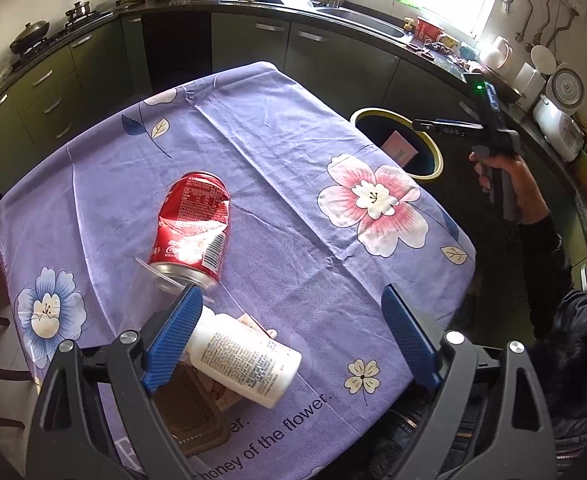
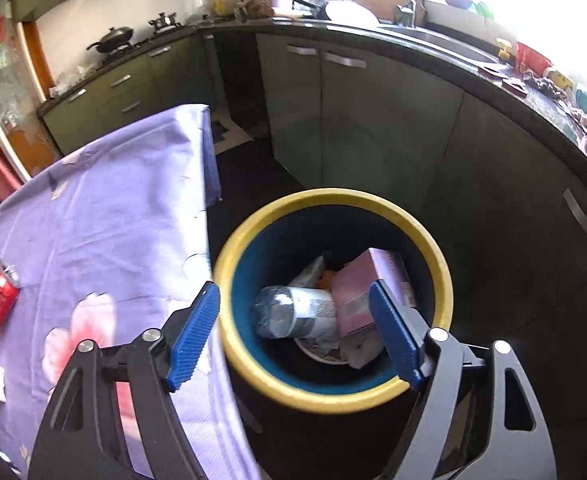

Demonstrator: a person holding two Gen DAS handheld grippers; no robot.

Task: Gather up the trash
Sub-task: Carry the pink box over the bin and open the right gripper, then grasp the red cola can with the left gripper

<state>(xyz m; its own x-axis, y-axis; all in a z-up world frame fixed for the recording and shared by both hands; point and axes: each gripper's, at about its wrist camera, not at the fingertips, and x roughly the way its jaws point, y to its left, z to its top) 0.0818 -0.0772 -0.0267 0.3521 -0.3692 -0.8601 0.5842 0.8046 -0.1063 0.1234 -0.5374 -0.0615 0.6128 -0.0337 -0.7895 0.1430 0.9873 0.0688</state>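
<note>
Purple flowered cloth (image 1: 253, 152) over the table, in a kitchen of green cabinets (image 2: 333, 112) and dark counter. Near its left edge: dented red can (image 1: 191, 228), white bottle (image 1: 245, 364), clear tray (image 1: 197, 420). Left gripper (image 1: 289, 344) spread wide, bottle beside one pad, unpinched; likely to roll off if nudged. Right gripper (image 2: 293, 336) spread and empty above the yellow-rimmed bin (image 2: 441, 264), already holding a pink box (image 2: 365, 292).

left gripper (image 1: 289, 332): black frame | blue ribbed pads | silver screws | dark sleeve (image 1: 545, 248)
</note>
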